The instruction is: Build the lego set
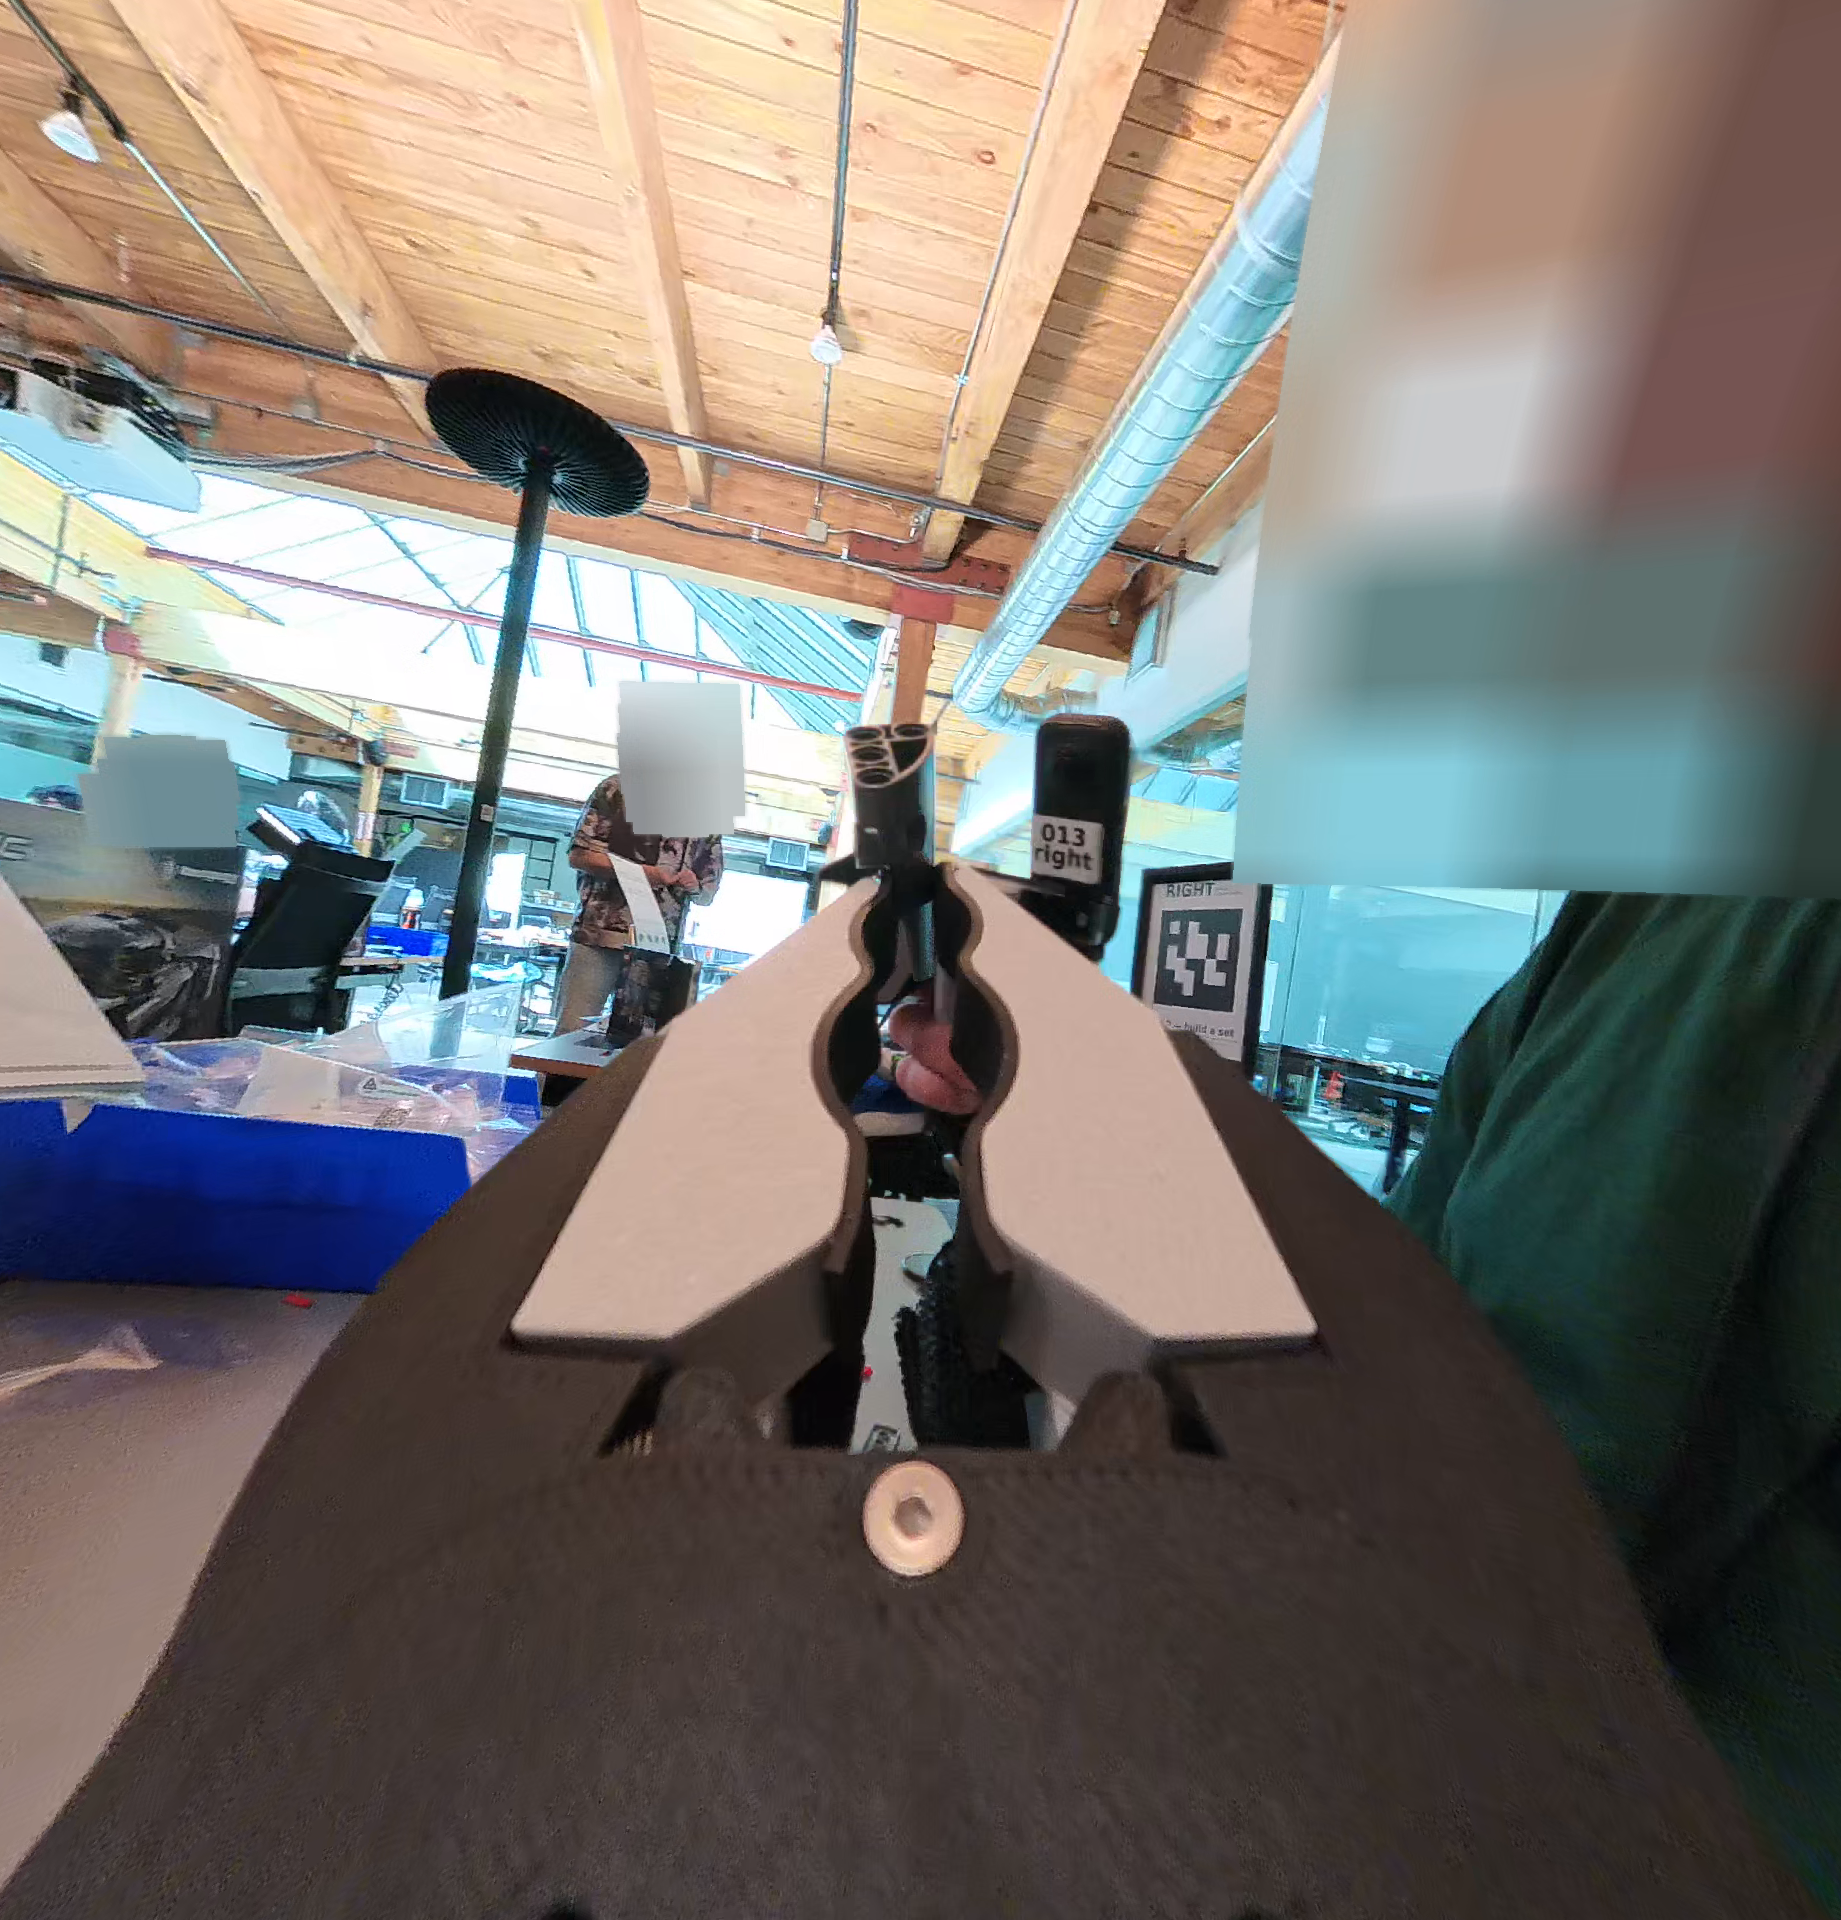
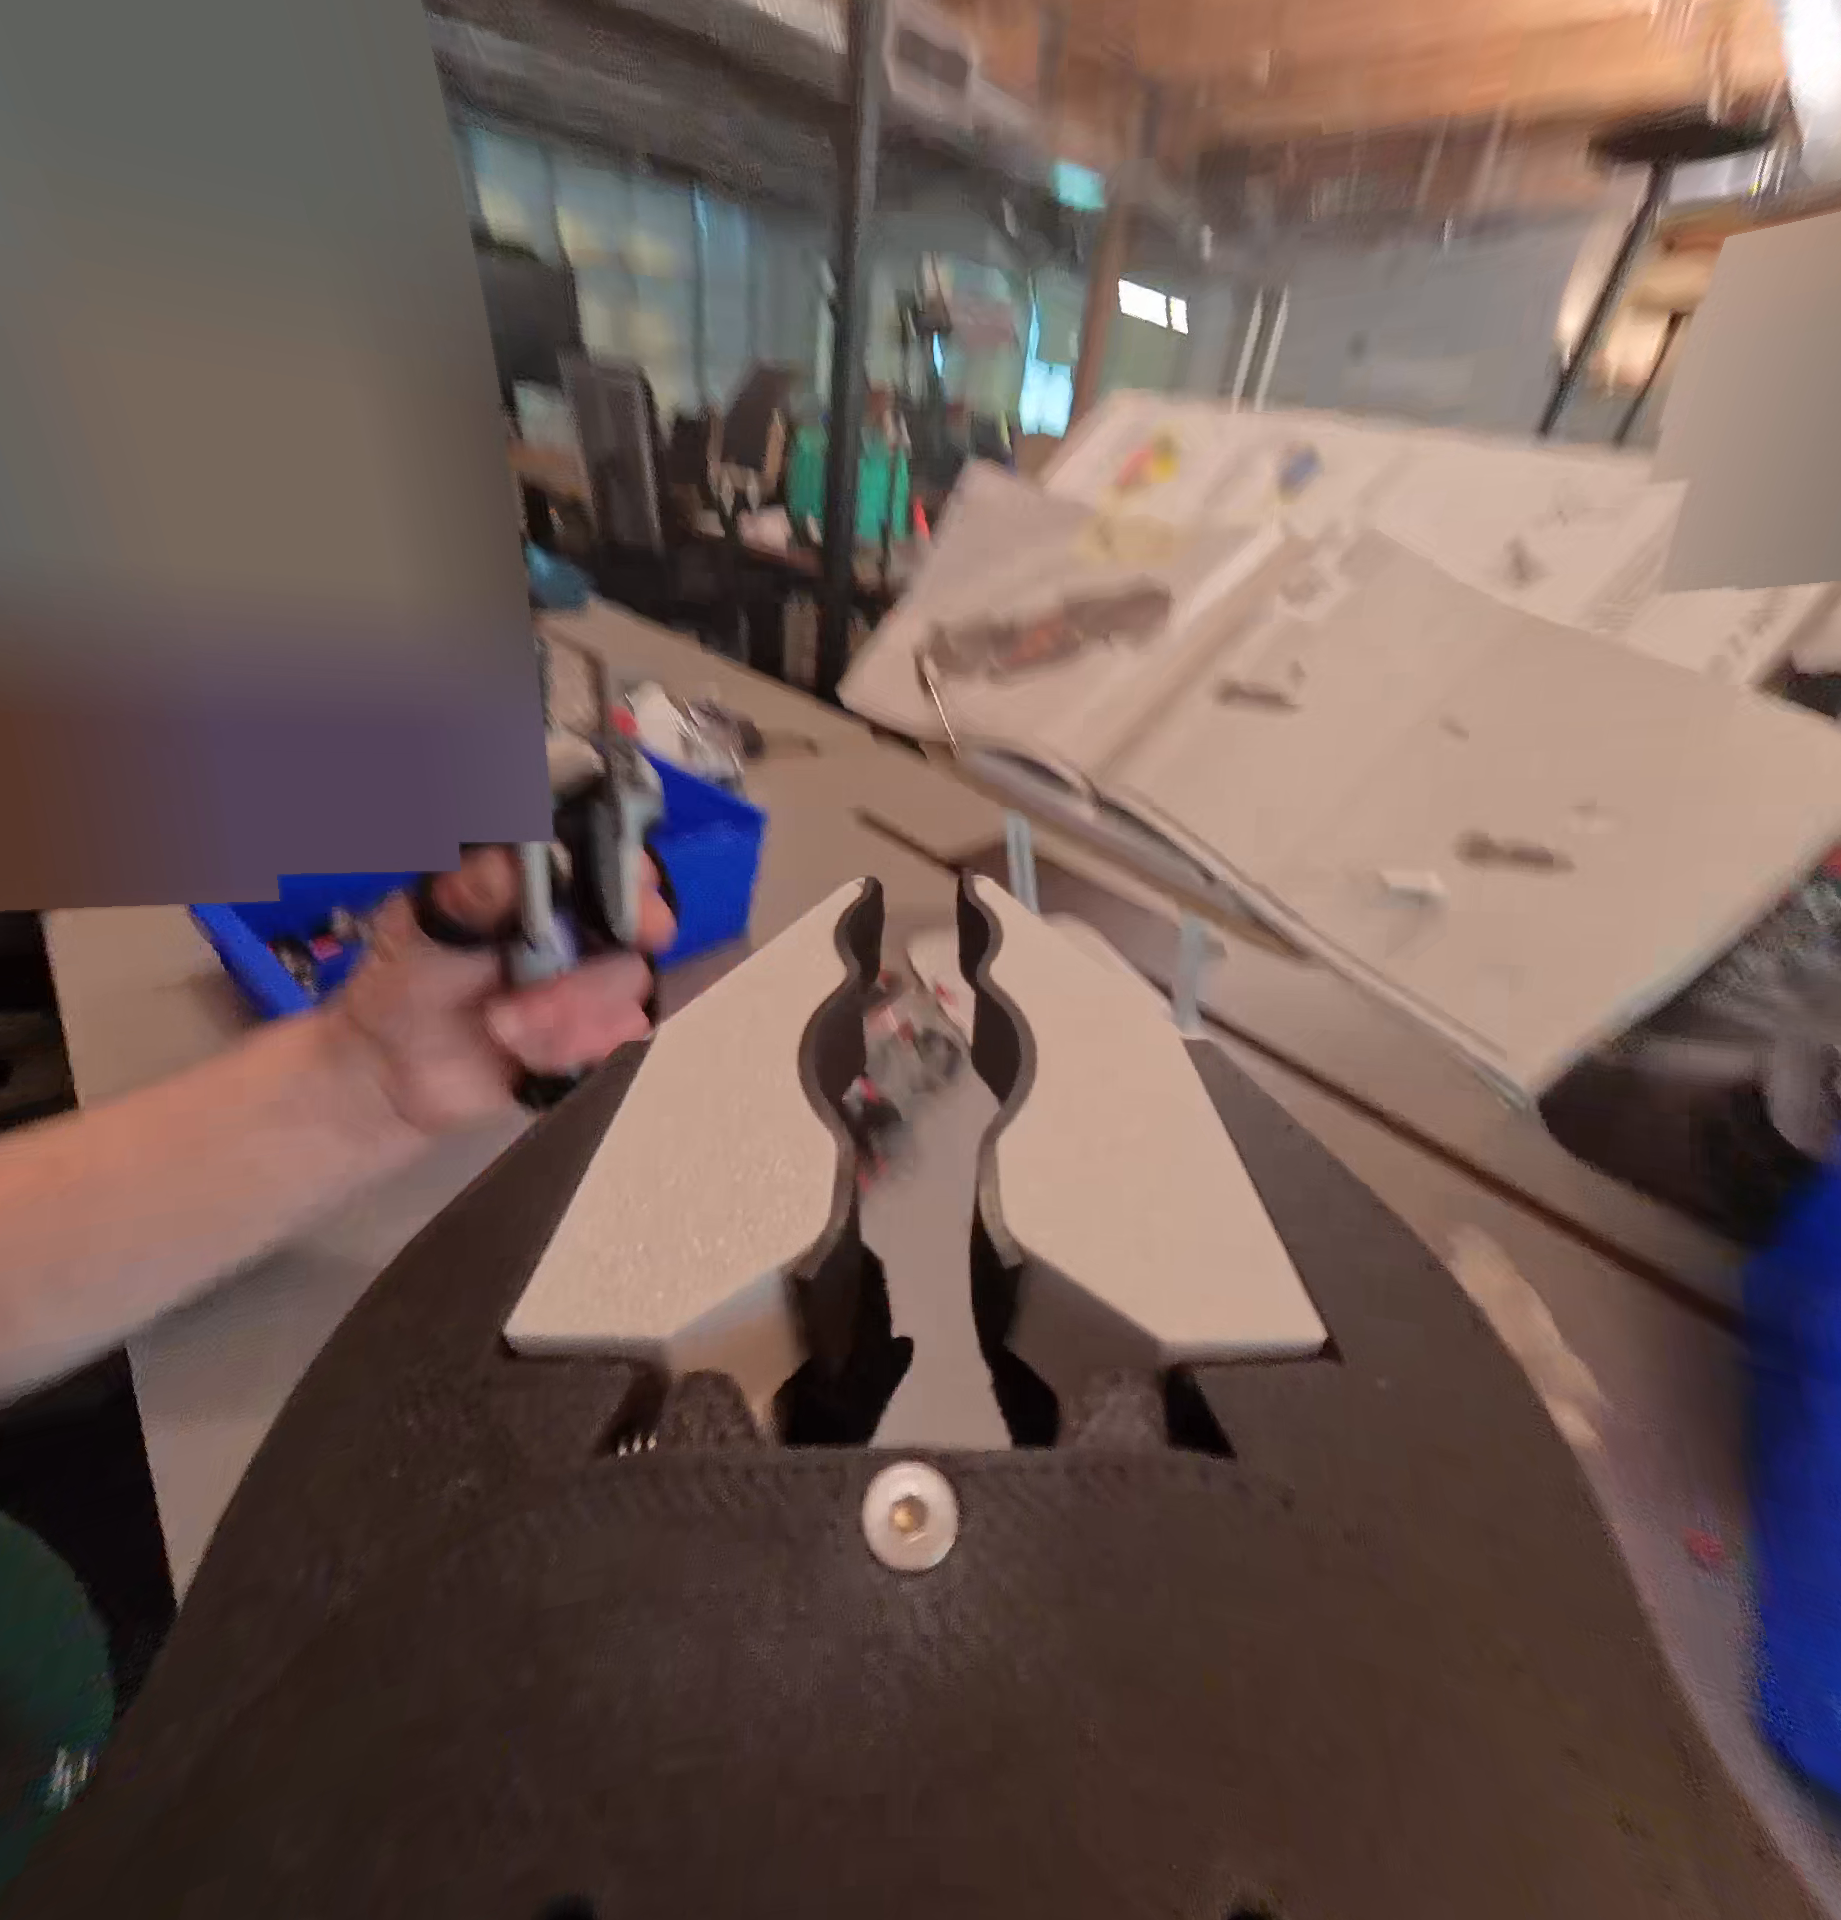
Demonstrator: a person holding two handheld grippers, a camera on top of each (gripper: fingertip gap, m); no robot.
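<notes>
The left gripper (image 1: 911,883), tilted up toward a timber ceiling (image 1: 542,187), pinches a black lego piece (image 1: 888,795) at its tips at centre frame. The piece stands upright above the fingertips, its top face showing round holes. Just right of it rises the black top of the other handheld device (image 1: 1077,821), bearing a white label, with a square black-and-white marker card (image 1: 1196,961) beside it. A blue bin (image 1: 199,1195) holding clear plastic bags sits at left of the frame on the desk (image 1: 85,1558). A green sleeve (image 1: 1674,1195) fills the right edge. A black floor lamp (image 1: 526,540) and a standing person (image 1: 641,873) appear in the background.

The right wrist view is blurred by motion. The right gripper (image 2: 918,899) is slightly parted at centre frame, with nothing between its fingers. Seen through the gap, a cluster of small lego parts (image 2: 900,1049) lies on the pale desk (image 2: 843,831) beyond. An open instruction booklet (image 2: 1363,748) is propped at upper right. At left of the frame, a hand (image 2: 480,1029) grips the grey-and-black handle (image 2: 604,883) of the other device, in front of a blue bin (image 2: 708,862). Another blue container (image 2: 1820,1351) shows at the right edge.
</notes>
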